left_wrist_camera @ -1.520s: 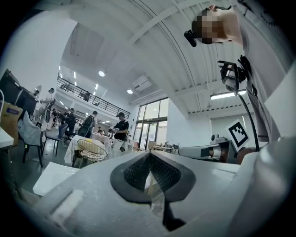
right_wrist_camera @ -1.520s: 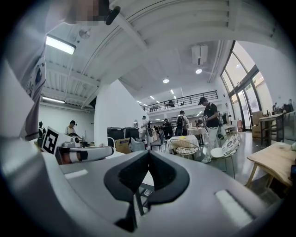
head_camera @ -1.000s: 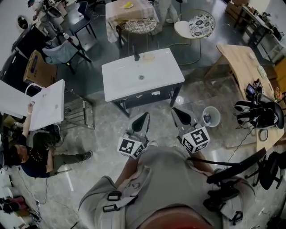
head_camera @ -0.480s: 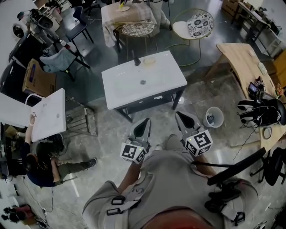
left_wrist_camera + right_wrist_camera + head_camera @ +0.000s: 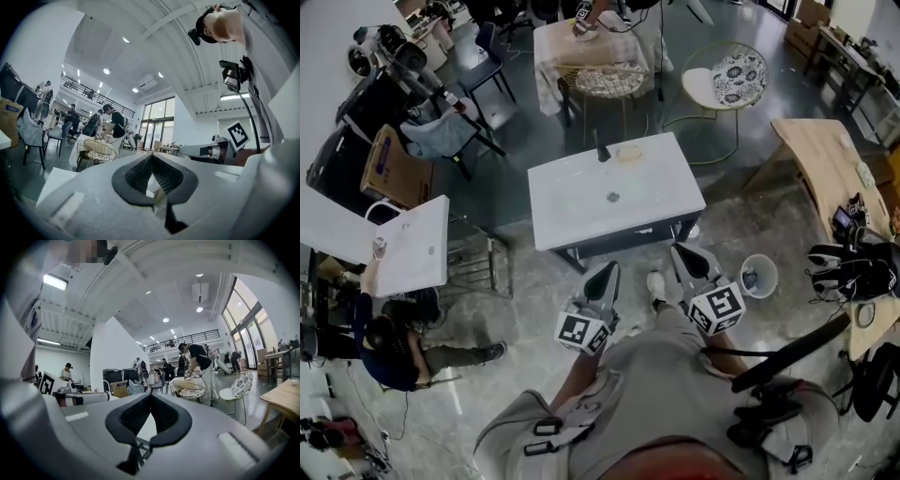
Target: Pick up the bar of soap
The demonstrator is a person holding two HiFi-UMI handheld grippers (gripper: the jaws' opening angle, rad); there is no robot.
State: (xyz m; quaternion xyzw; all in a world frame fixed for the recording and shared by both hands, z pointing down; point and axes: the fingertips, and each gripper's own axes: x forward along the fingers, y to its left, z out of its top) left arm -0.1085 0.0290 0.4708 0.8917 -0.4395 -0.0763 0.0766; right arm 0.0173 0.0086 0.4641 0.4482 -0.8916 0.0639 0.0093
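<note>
The bar of soap [image 5: 629, 152] is a pale oval lying at the far edge of the white sink top [image 5: 649, 201], beside a dark faucet [image 5: 602, 150]. Both grippers are held low in front of the person, short of the sink's near edge. My left gripper [image 5: 607, 270] is shut and holds nothing; its dark pads meet in the left gripper view [image 5: 151, 157]. My right gripper [image 5: 682, 252] is also shut and bare, its jaws together in the right gripper view [image 5: 150, 397]. The soap does not show in either gripper view.
A white bucket [image 5: 759, 275] stands on the floor right of the sink. A wooden table [image 5: 825, 164] runs along the right. At the left are a white table [image 5: 408, 246], a cardboard box [image 5: 389, 169] and a crouching person [image 5: 384, 339]. Wire chairs [image 5: 609, 80] stand behind the sink.
The sink stand has come closer to both grippers as the person stepped forward. Both grippers stay shut with nothing in them.
</note>
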